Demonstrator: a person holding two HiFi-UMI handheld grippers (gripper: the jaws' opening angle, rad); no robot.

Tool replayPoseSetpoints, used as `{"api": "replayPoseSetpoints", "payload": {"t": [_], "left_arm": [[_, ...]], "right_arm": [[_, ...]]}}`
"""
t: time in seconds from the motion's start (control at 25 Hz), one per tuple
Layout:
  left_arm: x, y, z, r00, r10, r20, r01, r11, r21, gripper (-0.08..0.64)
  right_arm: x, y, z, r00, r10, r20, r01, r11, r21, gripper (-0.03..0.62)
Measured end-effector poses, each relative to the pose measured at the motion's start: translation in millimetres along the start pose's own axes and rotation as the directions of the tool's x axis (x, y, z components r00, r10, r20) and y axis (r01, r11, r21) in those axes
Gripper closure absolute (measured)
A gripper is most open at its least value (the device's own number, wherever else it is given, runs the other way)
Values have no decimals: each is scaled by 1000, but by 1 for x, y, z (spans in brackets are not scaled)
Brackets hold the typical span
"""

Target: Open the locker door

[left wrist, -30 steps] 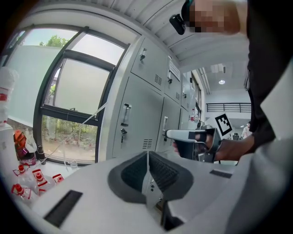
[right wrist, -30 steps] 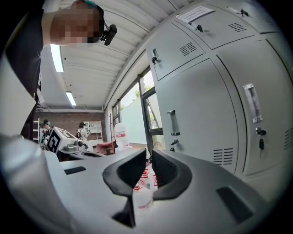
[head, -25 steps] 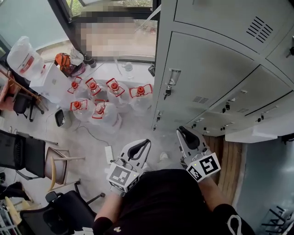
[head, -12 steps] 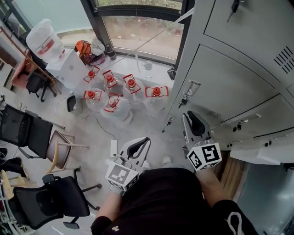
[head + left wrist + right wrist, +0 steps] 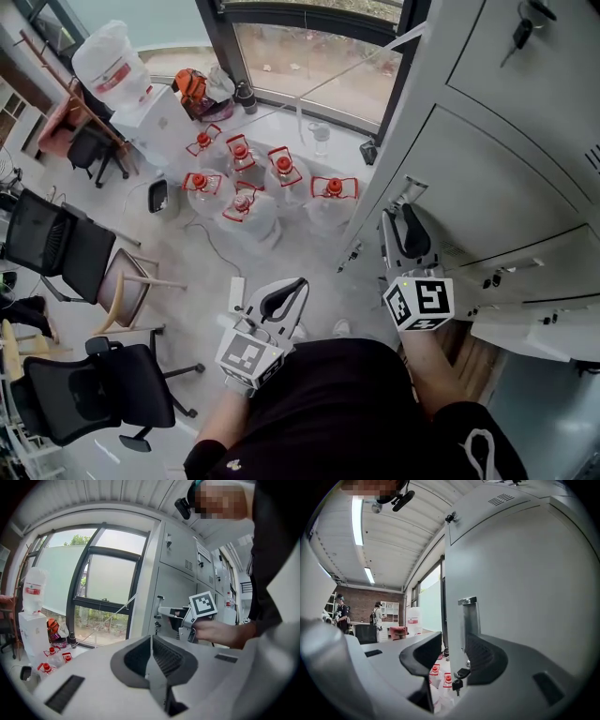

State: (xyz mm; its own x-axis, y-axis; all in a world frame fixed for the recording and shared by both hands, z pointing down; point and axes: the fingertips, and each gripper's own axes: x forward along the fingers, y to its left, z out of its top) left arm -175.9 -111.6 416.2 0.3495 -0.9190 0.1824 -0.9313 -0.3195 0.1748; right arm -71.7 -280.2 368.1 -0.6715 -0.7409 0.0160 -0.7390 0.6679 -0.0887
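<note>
Grey lockers fill the right of the head view; the locker door (image 5: 487,183) in front of me is closed. Its metal latch handle (image 5: 405,195) sits at the door's left edge, with a black-headed key (image 5: 461,673) below it. My right gripper (image 5: 409,234) is right at that handle and its jaws are opening. In the right gripper view the handle (image 5: 468,620) stands between the parted jaws of the right gripper (image 5: 452,644), and no pad presses on it. My left gripper (image 5: 281,302) hangs low at the left, shut and empty, also seen as the left gripper (image 5: 151,641).
Several water jugs with red caps (image 5: 262,183) stand on the floor by the window. A water dispenser (image 5: 141,108) is at the far left. Office chairs (image 5: 84,394) and a wooden chair (image 5: 127,291) line the left side. People (image 5: 376,613) stand far off.
My right gripper has risen towards the locker's latch handle and its jaws have parted. The head view has swung towards the lockers. The left gripper has stayed shut and low.
</note>
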Motion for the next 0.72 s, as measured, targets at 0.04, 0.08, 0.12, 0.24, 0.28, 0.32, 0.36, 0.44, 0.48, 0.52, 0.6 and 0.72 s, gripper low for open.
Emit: {"api": "replayPoseSetpoints", "payload": {"t": [0.04,0.08,0.12,0.24,0.28,0.32,0.36,0.44,0.48,0.52,0.6,0.72], "left_arm": [[0,2,0,1000,8,1,-8,1000,-2,532],[0,4,1,1000,14,3,-14,1000,-2,532],[0,4,2,1000,18,6,-18,1000,0,532],[1,5,5,1000,23,14,-23,1000,1,532],[1,6,5,1000,24,14,-24,1000,1,532],[1,7,4,1000,27,14,-27,1000,0,532],[1,7,3,1000,29,10,-29,1000,-2,532],[1,10,1,999,34,2,-34,999,-7,532],[1,11,-1,999,37,0,-37,999,-12,532],[0,12,-1,999,39,-1,-39,999,-15,532],[0,13,0,999,38,4,-38,999,-13,532],[0,15,0,999,41,7,-41,999,-16,532]], "right_arm": [[3,-1,-1,1000,-5,-5,5,1000,2,438],[6,-2,-2,1000,-7,-10,7,1000,4,437],[9,-3,-3,1000,-8,-14,8,1000,4,437],[15,-6,-4,1000,-20,-22,20,1000,-1,437],[17,-7,-4,999,-25,-24,25,1000,0,437],[18,-8,-3,999,-29,-26,29,1000,4,437],[19,-8,-3,999,-31,-27,31,999,10,437],[22,-8,-2,999,-34,-28,34,999,11,437],[23,-7,-2,999,-35,-30,35,999,9,437],[25,-6,-2,999,-35,-32,36,999,7,437],[28,-4,-4,999,-37,-37,37,999,7,437],[30,-4,-5,998,-42,-43,42,999,2,437]]}}
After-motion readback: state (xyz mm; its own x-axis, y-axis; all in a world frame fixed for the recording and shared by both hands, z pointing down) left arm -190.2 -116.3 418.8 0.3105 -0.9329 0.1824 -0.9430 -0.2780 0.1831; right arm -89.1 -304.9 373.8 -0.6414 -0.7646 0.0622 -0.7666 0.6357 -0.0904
